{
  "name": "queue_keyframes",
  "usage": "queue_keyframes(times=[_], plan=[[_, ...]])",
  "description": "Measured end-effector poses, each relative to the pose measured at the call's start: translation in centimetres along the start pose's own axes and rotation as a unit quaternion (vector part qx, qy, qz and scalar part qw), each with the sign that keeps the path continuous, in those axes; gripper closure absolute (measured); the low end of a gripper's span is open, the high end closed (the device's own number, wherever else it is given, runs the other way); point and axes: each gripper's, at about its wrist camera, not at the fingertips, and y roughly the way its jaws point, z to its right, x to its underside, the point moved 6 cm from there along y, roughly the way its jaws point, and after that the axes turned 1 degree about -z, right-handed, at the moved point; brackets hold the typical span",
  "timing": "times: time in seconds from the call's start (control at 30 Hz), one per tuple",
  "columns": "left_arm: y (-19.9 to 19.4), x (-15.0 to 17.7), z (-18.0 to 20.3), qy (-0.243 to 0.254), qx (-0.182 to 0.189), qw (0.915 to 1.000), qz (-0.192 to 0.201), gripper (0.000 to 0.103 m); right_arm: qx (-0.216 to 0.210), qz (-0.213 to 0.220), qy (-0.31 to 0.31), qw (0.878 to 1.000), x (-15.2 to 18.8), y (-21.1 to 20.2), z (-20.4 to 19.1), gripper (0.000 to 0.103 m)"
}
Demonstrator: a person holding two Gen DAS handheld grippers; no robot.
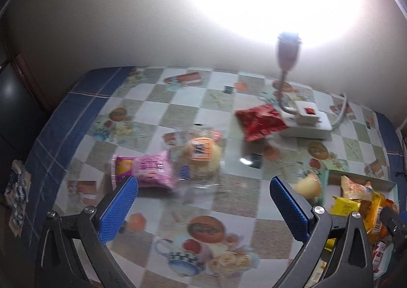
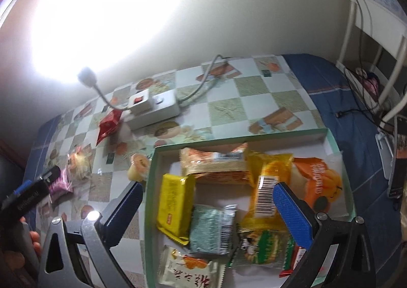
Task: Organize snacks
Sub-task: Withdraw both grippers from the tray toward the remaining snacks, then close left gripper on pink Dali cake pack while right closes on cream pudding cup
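Observation:
My left gripper point(image 1: 203, 186) is open and empty above the table, just short of a pink snack packet point(image 1: 145, 169) and a clear-wrapped yellow cake with an orange label point(image 1: 201, 158). A red packet point(image 1: 259, 120) lies farther back against the power strip. A small yellow jelly cup point(image 1: 307, 185) sits beside the green-rimmed box point(image 2: 152, 186). My right gripper point(image 2: 207, 196) is open and empty over the box, which holds several packets: yellow point(image 2: 173, 201), green point(image 2: 208, 229), orange point(image 2: 269, 183) and others.
A white power strip point(image 2: 155, 110) with a lit gooseneck lamp point(image 1: 287, 51) and cable stands at the back by the wall. The table has a checkered cloth with a blue border point(image 1: 63, 120). A white rack with cables point(image 2: 376, 59) stands to the right.

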Motion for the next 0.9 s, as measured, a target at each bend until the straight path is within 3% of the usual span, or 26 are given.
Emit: queue_keyframes(times=[0.47,0.9], plan=[[-0.3,-0.4,-12.9,-0.085,-0.049,0.9952,0.000,0.000,-0.023,-0.022,-0.094,0.995,2.1,1.1,-10.2,0.000],[1.0,0.6,-20.6,-0.143,-0.069,0.9872,-0.017,0.000,-0.046,-0.048,-0.137,0.988,4.9,3.2,-16.1,0.000]])
